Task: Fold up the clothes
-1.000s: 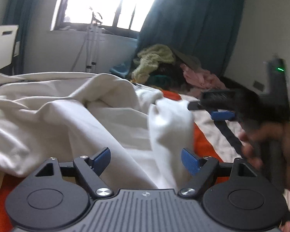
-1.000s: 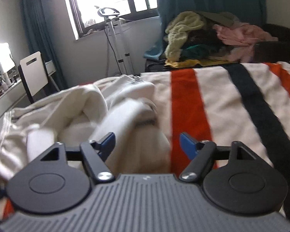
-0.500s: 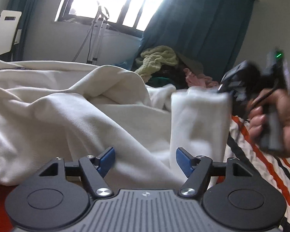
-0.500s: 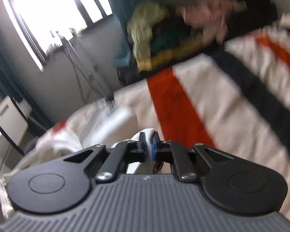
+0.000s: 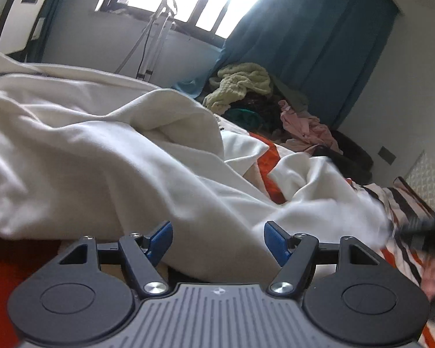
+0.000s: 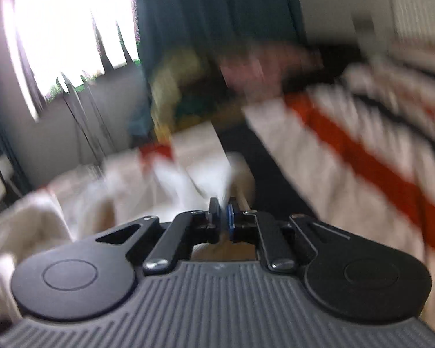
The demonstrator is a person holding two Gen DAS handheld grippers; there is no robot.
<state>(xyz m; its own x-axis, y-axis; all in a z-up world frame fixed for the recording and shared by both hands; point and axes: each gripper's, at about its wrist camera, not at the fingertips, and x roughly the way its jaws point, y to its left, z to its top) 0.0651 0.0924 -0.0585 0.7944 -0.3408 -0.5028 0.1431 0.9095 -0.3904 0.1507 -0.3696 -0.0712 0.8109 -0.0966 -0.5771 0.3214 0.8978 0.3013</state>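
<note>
Since a second ago the right gripper (image 6: 223,214) has closed from wide apart onto a corner of the white garment (image 5: 107,156) and swung it out to the right, low over the striped bedcover (image 6: 348,150); half a second back that corner stood up as a tall flap. Most of the garment lies rumpled across the left and middle of the bed, with its pulled end trailing toward the right gripper at the far right of the left view. The left gripper (image 5: 216,239) hovers just over the near cloth, jaws wide, holding nothing. With only a thin pinch on the corner, a hard tug may slip it free, and the unpinned bulk may drag and bunch. Open bedcover lies to the right; the laundry pile (image 5: 255,98) crowds the far end.
</note>
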